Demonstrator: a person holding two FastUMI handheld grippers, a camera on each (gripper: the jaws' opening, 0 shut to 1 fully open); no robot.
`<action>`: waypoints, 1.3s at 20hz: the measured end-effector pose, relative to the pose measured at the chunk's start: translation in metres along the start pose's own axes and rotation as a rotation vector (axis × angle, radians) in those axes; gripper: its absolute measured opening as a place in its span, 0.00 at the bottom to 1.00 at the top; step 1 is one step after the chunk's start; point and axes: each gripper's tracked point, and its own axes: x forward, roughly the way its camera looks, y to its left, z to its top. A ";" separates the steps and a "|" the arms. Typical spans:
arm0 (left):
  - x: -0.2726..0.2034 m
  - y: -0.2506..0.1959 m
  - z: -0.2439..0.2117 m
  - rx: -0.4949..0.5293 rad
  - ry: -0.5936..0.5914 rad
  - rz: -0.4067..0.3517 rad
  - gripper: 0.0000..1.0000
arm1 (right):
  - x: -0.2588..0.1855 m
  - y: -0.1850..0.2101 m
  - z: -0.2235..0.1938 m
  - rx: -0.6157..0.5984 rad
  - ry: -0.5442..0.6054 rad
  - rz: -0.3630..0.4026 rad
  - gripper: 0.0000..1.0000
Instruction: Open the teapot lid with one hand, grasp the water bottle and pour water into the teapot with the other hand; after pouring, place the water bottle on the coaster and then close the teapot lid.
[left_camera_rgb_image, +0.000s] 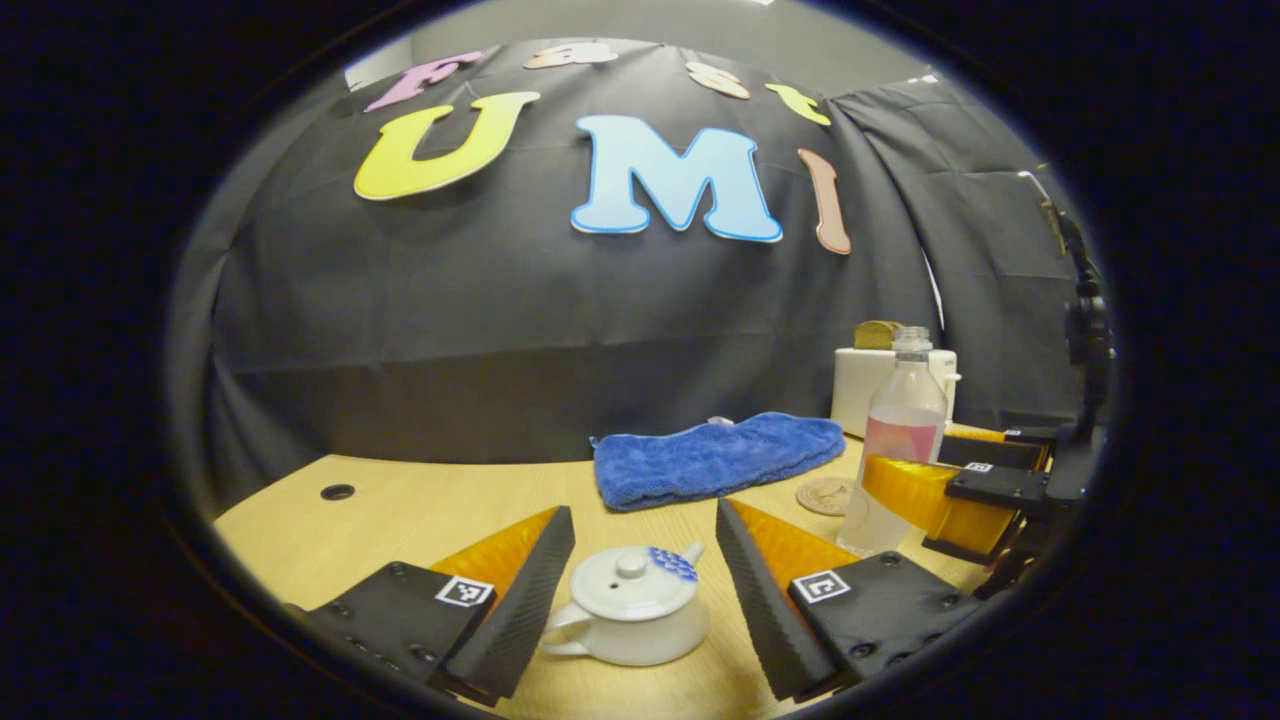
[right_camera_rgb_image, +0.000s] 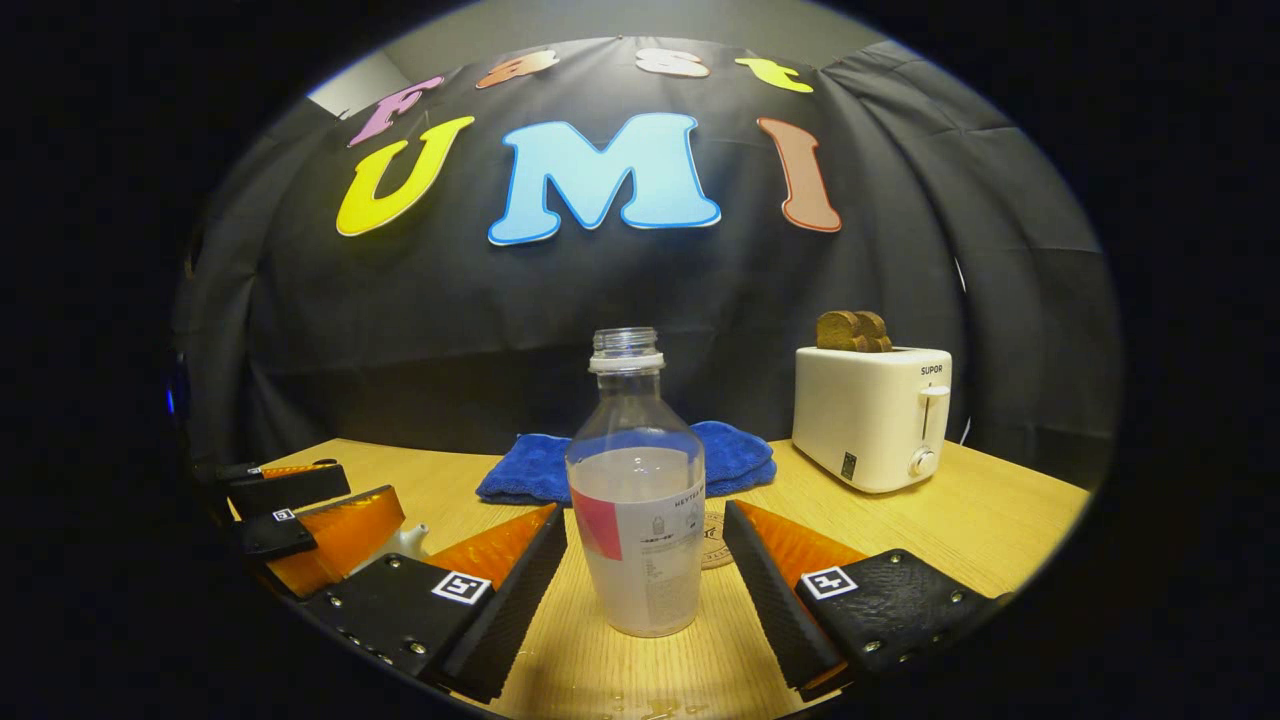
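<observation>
one small white ceramic teapot (left_camera_rgb_image: 630, 610), lid on, sits on the wooden table (left_camera_rgb_image: 400, 510) between the left gripper (left_camera_rgb_image: 632, 590)'s spread fingers. one clear uncapped water bottle (right_camera_rgb_image: 637, 500) stands between the right gripper (right_camera_rgb_image: 645, 590)'s parted fingers, untouched. behind: one round coaster (left_camera_rgb_image: 825, 495), one blue folded towel (right_camera_rgb_image: 735, 450), one cream toaster (right_camera_rgb_image: 870, 415) marked "supor".

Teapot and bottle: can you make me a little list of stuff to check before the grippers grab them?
1. Lid on the teapot: ok, it sits closed with its knob up.
2. Left gripper open around the teapot: ok, one of the fingers stands on each side, not touching.
3. Water bottle upright on the table: ok.
4. Bottle cap off: ok, the neck is open.
5. Right gripper open around the bottle: ok, gaps on both sides.
6. Coaster free for later: ok in the left gripper view, nothing sits on it.
</observation>
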 end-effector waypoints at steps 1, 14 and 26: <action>0.001 -0.001 0.001 -0.012 -0.001 -0.009 0.93 | 0.001 0.003 -0.002 0.010 0.005 0.009 0.96; 0.007 -0.002 -0.002 -0.024 0.027 -0.017 0.73 | 0.003 0.012 -0.008 -0.047 0.052 0.050 0.97; 0.008 -0.002 -0.007 0.002 0.061 -0.005 0.40 | 0.007 0.007 -0.016 -0.041 0.082 0.023 0.85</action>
